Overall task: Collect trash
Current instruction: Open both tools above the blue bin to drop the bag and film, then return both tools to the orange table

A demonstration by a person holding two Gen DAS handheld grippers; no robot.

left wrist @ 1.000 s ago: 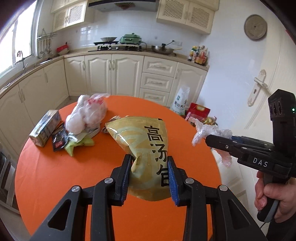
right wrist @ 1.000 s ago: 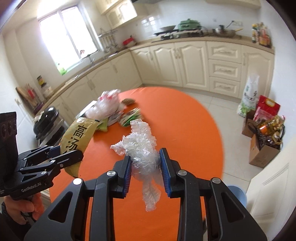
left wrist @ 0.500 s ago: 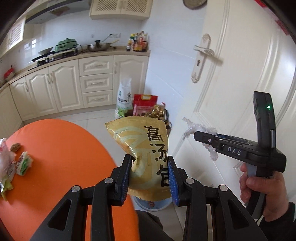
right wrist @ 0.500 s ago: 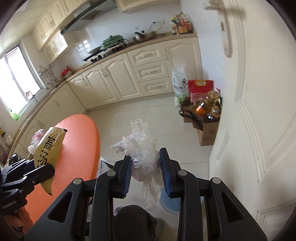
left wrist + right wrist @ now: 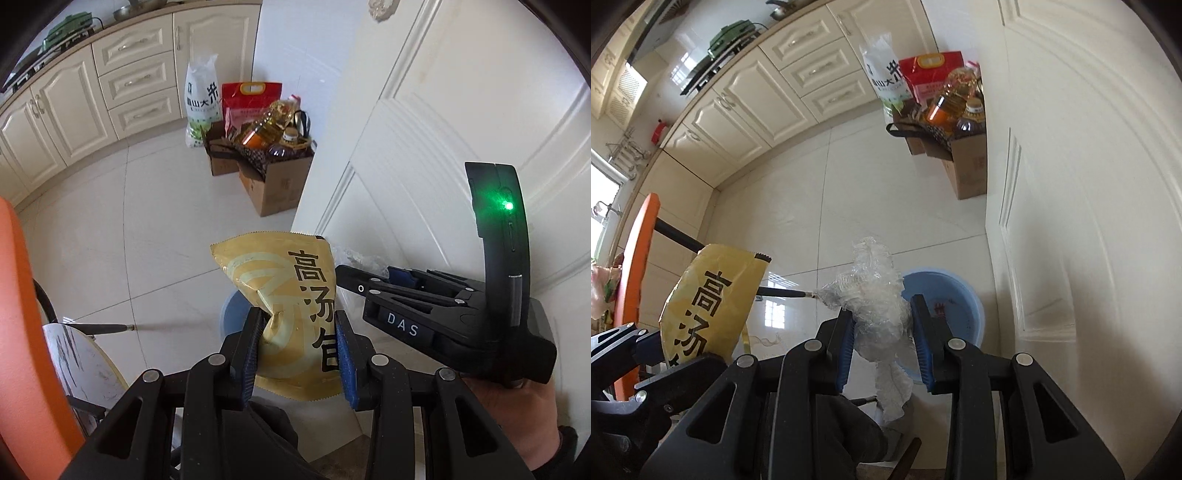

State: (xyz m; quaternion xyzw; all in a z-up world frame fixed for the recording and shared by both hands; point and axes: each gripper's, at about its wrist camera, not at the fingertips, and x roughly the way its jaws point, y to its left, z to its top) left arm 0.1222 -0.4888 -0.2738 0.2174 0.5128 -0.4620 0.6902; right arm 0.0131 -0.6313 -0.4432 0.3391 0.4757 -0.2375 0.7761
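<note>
pointing steeply down at the tiled floor, both hand-held tools carry trash above a blue bin. at far left the orange table (image 5: 22, 332) shows only as an edge, with a pale round stool (image 5: 85, 365) just below it. the left gripper (image 5: 299, 354) is clamped on a yellow snack bag (image 5: 291, 314), its blue pads pressing the crumpled lower half while the printed top stands up between the fingers. the blue bin (image 5: 945, 306) sits on the floor directly beyond the fingertips, near the white door (image 5: 1071, 184). the right gripper (image 5: 882, 343) has just been easing its jaws apart, yet the clear plastic wrap (image 5: 871, 295) sits bunched between the pads, its tail hanging below. farther back, a cardboard box (image 5: 280, 184) of oil bottles and rice sacks stands against the wall.
</note>
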